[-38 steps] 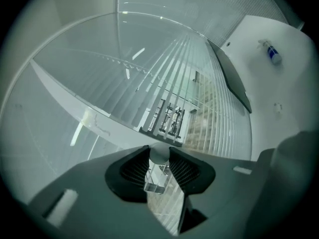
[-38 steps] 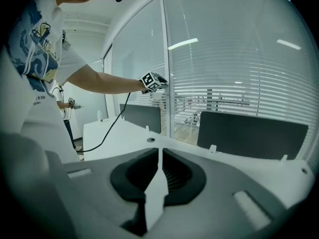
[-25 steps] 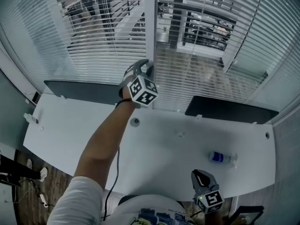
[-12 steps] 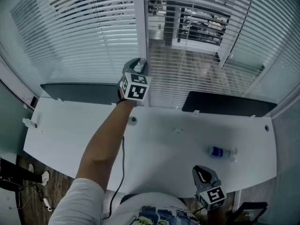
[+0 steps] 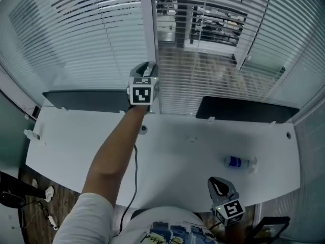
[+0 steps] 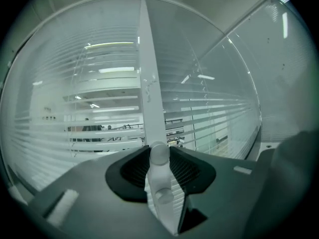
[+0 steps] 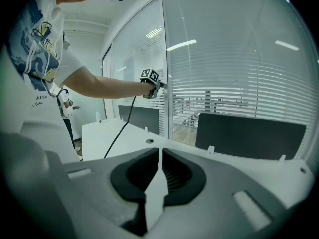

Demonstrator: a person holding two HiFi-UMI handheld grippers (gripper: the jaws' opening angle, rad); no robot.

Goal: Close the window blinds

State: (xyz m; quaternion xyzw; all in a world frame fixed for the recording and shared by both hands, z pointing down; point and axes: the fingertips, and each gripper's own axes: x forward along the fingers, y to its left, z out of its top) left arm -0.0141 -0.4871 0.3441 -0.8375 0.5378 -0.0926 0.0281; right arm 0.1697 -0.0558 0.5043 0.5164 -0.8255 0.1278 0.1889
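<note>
The left gripper (image 5: 147,67), clenched on the knob (image 6: 159,153) at the post between the blinds (image 5: 101,39), has just rolled; the slats are still part open, so more turning seems needed; the right gripper (image 5: 218,183) is closed, empty.

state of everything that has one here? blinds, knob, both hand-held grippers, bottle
White slatted window blinds: down, slats tilted open, see-through.
White round blind knob: gripped between jaws.
Left hand-held gripper: shut on the knob.
Right hand-held gripper: shut, empty.
Clear plastic bottle with blue label: lying sideways on white desk.
</note>
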